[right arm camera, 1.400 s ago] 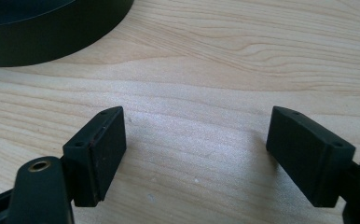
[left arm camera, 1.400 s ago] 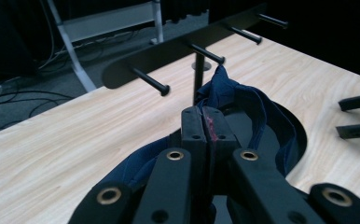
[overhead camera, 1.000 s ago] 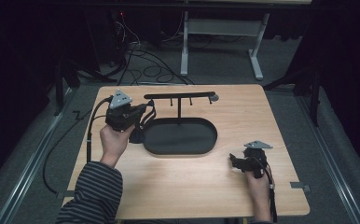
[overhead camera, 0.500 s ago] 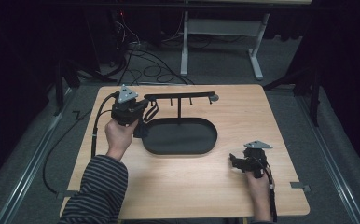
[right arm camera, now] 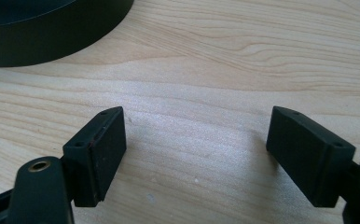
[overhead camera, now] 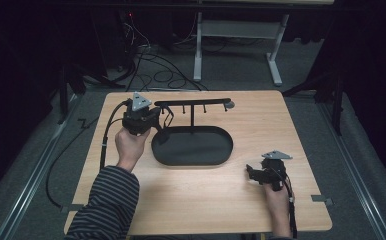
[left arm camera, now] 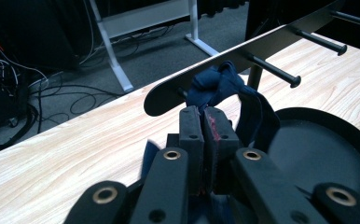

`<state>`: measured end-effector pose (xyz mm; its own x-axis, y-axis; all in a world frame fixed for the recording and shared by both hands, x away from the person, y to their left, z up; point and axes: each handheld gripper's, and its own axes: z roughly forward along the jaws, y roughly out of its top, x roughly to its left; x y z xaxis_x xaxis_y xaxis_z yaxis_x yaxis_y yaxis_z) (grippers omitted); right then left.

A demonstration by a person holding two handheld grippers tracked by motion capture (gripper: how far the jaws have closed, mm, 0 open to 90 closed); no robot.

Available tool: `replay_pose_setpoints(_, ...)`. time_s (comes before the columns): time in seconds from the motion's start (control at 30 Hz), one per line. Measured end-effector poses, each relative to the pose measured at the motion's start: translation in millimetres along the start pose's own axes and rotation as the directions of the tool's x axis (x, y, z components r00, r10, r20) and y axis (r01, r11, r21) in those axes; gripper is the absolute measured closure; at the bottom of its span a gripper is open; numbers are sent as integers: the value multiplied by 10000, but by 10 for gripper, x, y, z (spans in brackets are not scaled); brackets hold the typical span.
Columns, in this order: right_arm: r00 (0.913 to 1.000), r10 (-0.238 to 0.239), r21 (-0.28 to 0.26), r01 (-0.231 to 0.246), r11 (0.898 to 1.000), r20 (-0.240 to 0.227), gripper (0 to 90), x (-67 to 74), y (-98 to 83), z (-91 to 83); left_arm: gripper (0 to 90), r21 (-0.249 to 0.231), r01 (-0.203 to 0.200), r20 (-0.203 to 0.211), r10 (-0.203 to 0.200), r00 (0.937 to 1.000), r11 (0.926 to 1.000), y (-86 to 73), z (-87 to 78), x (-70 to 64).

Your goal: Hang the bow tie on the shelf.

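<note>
A black rack (overhead camera: 193, 104) with several pegs stands over an oval black tray (overhead camera: 191, 147) on the wooden table. My left gripper (overhead camera: 162, 122) is at the rack's left end, shut on a dark blue fabric band (left arm camera: 220, 86). The band bunches around the peg at the end of the rack bar (left arm camera: 262, 51). The pads (left arm camera: 190, 126) lie close together with fabric pinched between them, though the jaws have just eased apart very slightly. My right gripper (right arm camera: 194, 154) rests open just above bare table near the front right (overhead camera: 253, 173), with nothing between its fingers.
The tray wall (right arm camera: 52, 32) lies just ahead and to the left of the right gripper. A free peg (left arm camera: 276, 72) sticks out beside the band. Cables and a white desk frame (overhead camera: 236, 35) lie on the floor beyond the table's far edge.
The left hand and gripper have edged a little toward the rack's left end. The right hand has kept still.
</note>
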<state>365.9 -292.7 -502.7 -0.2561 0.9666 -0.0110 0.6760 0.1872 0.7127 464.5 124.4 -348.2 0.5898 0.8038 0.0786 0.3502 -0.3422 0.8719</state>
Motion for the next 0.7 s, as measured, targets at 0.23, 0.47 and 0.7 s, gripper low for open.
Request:
replay_pose_setpoints(0.23,10000,10,0,-10,10000,1,210,0,0,0,867,42,117,-17,-117,9999,9999,-14,11,38)
replay_pose_setpoints(0.47,10000,15,1,-15,10000,-2,210,0,0,0,864,116,178,-57,-178,9998,9998,-43,14,56)
replay_pose_setpoints(0.7,10000,11,2,-11,10000,-1,210,0,0,0,838,86,267,58,-267,9996,9996,-83,-12,72)
